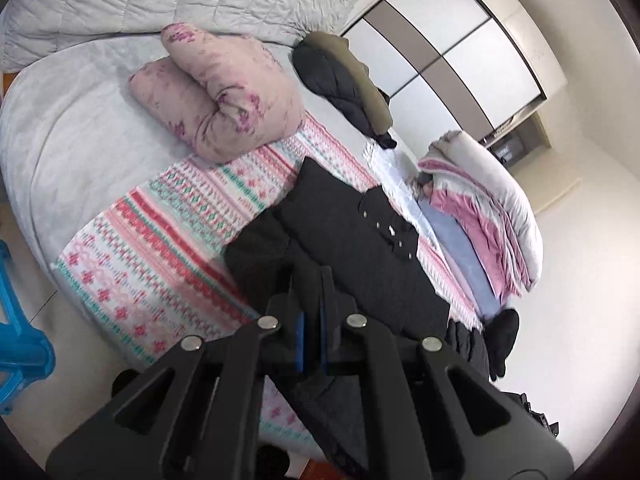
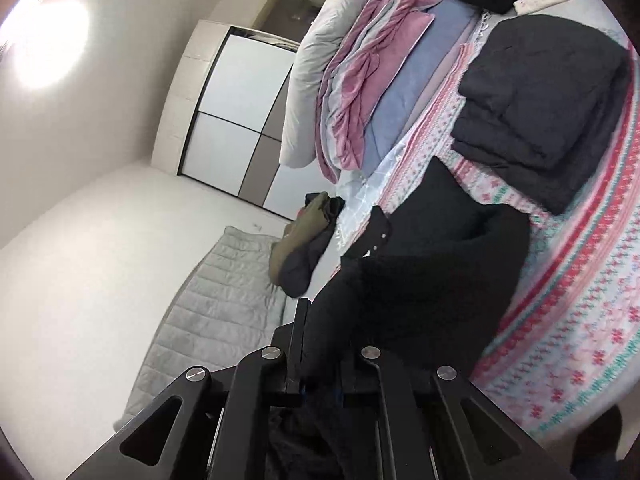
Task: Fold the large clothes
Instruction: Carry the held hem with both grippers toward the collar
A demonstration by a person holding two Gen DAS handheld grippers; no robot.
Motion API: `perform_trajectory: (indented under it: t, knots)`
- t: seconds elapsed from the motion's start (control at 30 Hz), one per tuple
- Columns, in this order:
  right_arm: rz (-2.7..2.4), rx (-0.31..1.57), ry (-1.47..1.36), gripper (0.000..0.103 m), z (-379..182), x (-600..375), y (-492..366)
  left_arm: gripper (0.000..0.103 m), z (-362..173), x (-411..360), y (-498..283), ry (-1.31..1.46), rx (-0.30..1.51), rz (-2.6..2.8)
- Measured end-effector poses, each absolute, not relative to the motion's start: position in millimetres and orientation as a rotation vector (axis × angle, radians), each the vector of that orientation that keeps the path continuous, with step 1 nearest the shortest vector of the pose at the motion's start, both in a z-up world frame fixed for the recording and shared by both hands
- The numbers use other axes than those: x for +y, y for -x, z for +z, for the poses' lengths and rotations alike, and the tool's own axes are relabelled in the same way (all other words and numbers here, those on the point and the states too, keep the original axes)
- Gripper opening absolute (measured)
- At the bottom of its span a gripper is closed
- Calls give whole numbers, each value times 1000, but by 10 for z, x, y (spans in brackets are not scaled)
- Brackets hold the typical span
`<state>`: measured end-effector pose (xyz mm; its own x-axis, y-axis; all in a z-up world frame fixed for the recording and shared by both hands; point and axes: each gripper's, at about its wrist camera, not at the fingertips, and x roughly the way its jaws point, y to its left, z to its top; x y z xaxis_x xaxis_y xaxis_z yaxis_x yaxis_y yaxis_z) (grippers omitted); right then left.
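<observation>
While folded black clothes (image 2: pixel 548 92) show right, pink pillow (image 1: pixel 224 88) shows left.

The black garment (image 2: pixel 420 264) hides the right gripper's (image 2: pixel 316 316) far finger; the blue stool (image 1: pixel 16 320) is cut off.

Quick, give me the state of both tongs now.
Left tongs: shut on the black garment.
Right tongs: shut on the same black garment.

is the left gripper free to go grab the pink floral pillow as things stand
Probably not yet: the left gripper is shut on the black garment. The pink floral pillow lies uncovered further up the bed, so only the held cloth hinders.
</observation>
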<state>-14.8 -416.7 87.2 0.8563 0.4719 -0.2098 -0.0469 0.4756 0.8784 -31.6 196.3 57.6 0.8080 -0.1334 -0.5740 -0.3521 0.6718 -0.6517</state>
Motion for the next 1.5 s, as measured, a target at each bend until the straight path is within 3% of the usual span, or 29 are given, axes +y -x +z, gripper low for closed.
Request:
perform_trajectory:
  t: [0.23,0.87,1.5]
  knots:
    - [315,462,-934,9,744,-3800,-463,7,580,1871,-214,827,627,162]
    - [181,475,-969,9,151,-4261,-1577,7,283,1909,-1684,935,690,196]
    - [81,577,-839,9,589,-4407,-3743,7,444,1993,-3818,606,742,233]
